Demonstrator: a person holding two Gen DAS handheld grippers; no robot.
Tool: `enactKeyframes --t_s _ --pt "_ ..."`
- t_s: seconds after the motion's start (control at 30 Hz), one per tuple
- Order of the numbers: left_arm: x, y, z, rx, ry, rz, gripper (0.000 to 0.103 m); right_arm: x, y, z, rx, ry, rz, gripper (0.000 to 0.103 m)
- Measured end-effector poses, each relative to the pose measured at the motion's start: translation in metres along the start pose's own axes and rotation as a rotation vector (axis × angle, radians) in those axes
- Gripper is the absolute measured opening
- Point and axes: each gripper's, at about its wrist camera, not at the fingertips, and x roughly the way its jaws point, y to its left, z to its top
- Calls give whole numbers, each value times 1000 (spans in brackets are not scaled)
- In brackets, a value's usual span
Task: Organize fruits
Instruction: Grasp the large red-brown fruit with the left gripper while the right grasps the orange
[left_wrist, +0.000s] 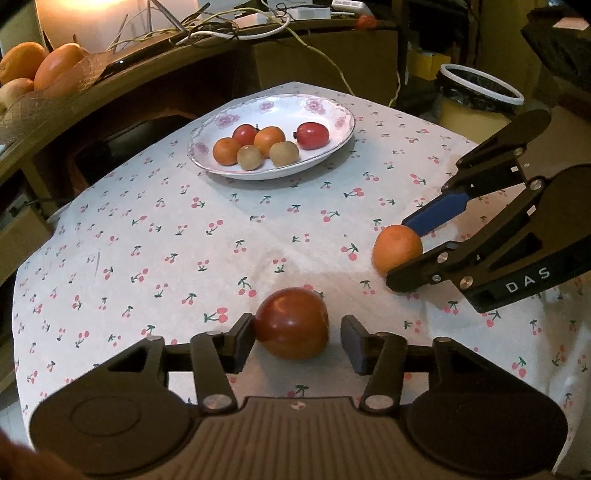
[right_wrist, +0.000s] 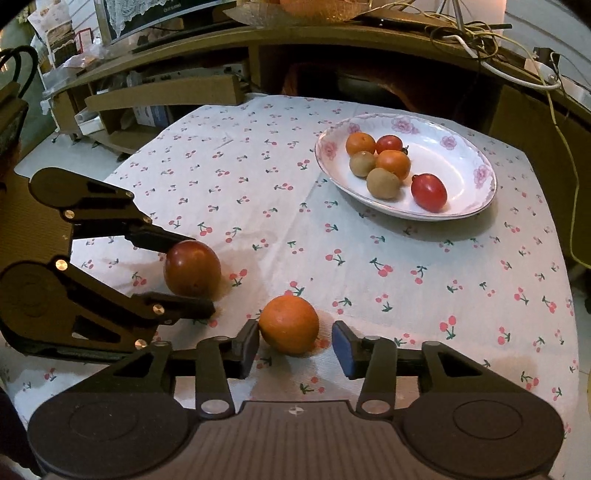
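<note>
Left gripper (left_wrist: 297, 341) spread around round red-brown tomato (left_wrist: 293, 323) — soft, bruisable; right gripper (right_wrist: 295, 345) spread around firm orange tangerine (right_wrist: 289, 324) — grip mid-girth.

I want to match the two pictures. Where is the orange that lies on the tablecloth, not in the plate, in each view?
Left wrist view: the orange is at the right edge, between the right gripper's fingers.
Right wrist view: the orange is bottom centre.
Shared landmark: the flowered plate.

fruits (right_wrist: 384, 170) in plate (right_wrist: 458, 155), tablecloth (right_wrist: 369, 266) beneath
</note>
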Motion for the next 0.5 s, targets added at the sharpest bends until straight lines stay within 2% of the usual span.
enactKeyframes --t_s 0.3,0.5 --pt "-2 6 -3 -36 11 10 60 4 1 5 -10 7 19 49" --pt "-3 13 2 -95 8 -14 60 3 -1 5 -5 7 19 49"
